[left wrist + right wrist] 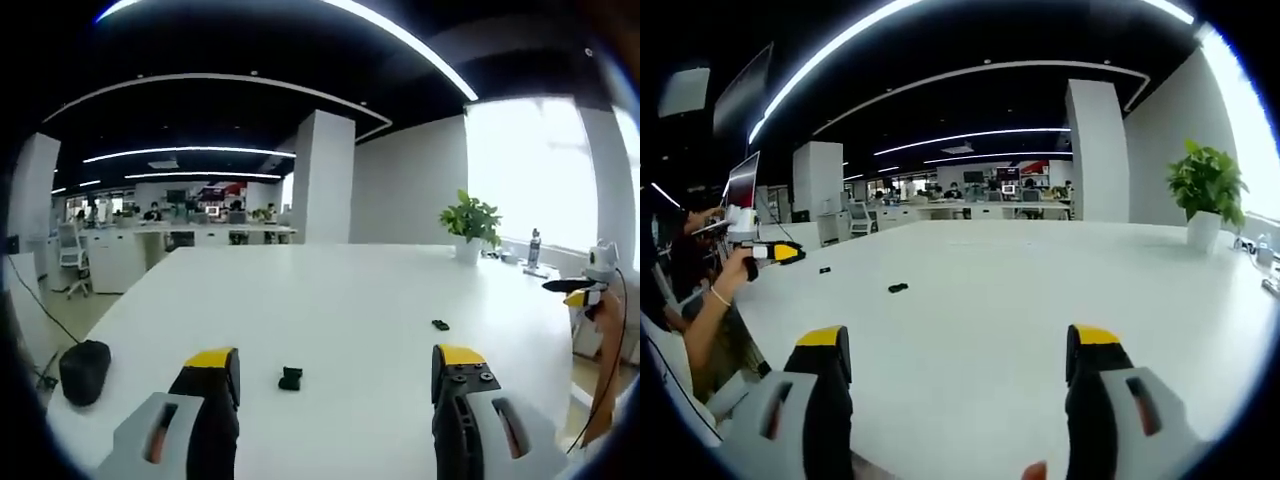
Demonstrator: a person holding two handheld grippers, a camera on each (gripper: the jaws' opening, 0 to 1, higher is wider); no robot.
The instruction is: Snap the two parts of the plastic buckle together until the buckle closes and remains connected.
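Two black buckle parts lie apart on the white table (330, 290). One buckle part (290, 378) rests just ahead of my left gripper (336, 360), between its open jaws and untouched. The other buckle part (440, 324) lies farther out to the right. From the right gripper view the nearer buckle part (898, 288) sits left of centre and the second buckle part (825, 270) lies beyond it. My right gripper (960, 340) is open above the table (1040, 290) and holds nothing. The right gripper (585, 292) appears at the table's right edge, and the left gripper (775, 252) at the far left, in a person's hand.
A potted plant (470, 222) and a bottle (535, 248) stand at the table's far right by the window. A dark rounded object (85, 370) sits near the left edge. The potted plant (1205, 185) shows at right. A person's forearm (710, 310) reaches along the left edge.
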